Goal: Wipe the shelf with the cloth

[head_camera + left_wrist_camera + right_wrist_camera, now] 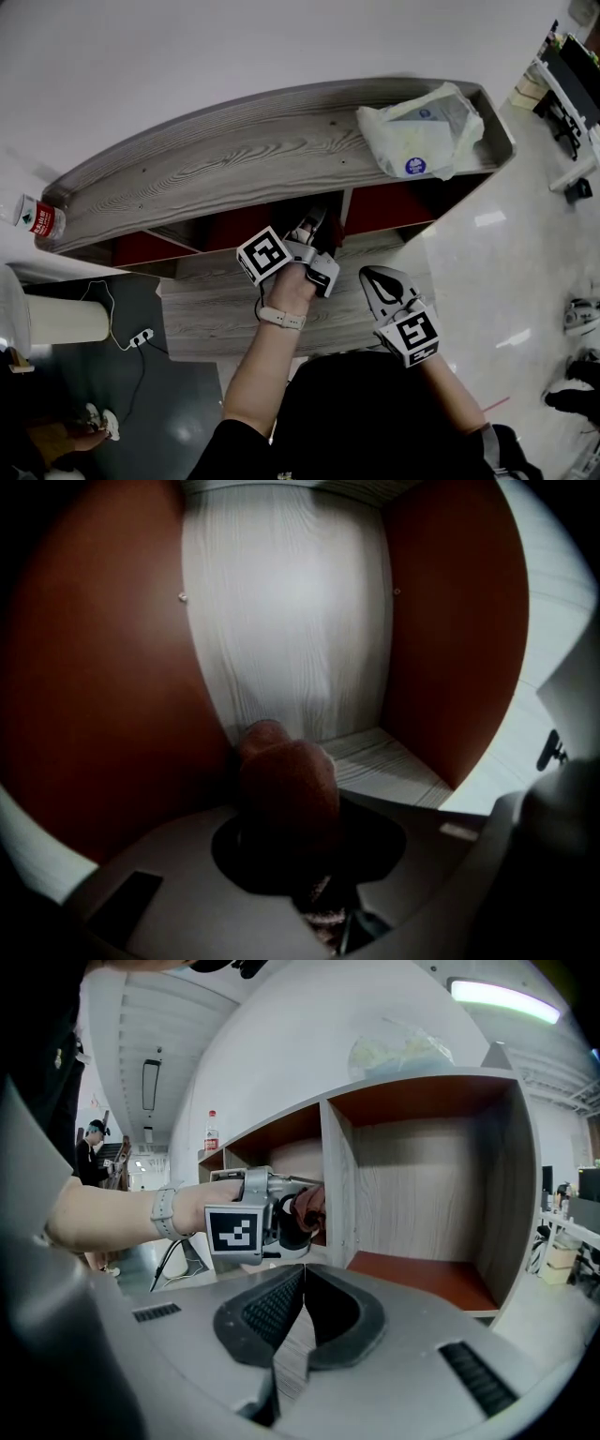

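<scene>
Nearest the body, the right gripper hangs with its jaws pressed together on nothing, and at its 10 o'clock the left gripper is clamped on the rust-brown cloth inside the shelf's middle compartment, a plastic bag lying on top at 1 o'clock.

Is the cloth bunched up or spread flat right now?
Bunched up: the reddish-brown cloth bulges as a wad from the left gripper, not laid flat.
</scene>
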Tool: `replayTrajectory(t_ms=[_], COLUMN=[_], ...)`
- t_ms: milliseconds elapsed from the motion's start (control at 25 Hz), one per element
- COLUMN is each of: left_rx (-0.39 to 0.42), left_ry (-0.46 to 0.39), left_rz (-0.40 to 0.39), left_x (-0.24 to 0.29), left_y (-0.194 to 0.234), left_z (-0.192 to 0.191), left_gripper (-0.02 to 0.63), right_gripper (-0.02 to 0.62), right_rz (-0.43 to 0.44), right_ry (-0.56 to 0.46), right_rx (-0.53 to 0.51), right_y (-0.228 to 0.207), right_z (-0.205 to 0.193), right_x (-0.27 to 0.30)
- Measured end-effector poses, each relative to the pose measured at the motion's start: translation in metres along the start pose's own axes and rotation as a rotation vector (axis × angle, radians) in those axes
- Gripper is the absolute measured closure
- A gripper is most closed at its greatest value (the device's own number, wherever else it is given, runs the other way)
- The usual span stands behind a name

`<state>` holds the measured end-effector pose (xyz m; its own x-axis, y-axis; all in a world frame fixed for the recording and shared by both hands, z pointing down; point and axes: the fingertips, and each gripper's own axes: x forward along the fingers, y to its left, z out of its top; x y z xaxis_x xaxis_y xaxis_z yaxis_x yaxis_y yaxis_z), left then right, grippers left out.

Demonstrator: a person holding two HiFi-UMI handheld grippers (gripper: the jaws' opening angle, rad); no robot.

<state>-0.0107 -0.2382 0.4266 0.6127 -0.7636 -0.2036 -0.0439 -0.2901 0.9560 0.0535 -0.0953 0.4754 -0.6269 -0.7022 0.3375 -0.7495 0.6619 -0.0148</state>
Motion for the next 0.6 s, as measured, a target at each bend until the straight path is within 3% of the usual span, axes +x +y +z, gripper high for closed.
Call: replayTrajectory(t_ms=[200,440,600], left_rx=[0.018,-0.031,0.015], left_ry=[0.015,0.038,0.062], left_rz=[0.041,-0.006,0.024], left_x=[-0.007,-0.019,-0.039], left_y=[0.008,-0.003,-0.008], left_z=[-0.004,-0.017,-0.024], left_gripper=[0.517,0.517,0.517], right_gripper=[0.598,0.598,0.598], right_rz=[0.006,0.004,0.011], right_ry=[0.006,-0.004,-0.017], right_rx=[-0.001,0.001,0.001], right_y=[0.005,0.005,0.006], right_z=[-0.001,0.001,0.006], right_x=[0.000,0.002,0.002])
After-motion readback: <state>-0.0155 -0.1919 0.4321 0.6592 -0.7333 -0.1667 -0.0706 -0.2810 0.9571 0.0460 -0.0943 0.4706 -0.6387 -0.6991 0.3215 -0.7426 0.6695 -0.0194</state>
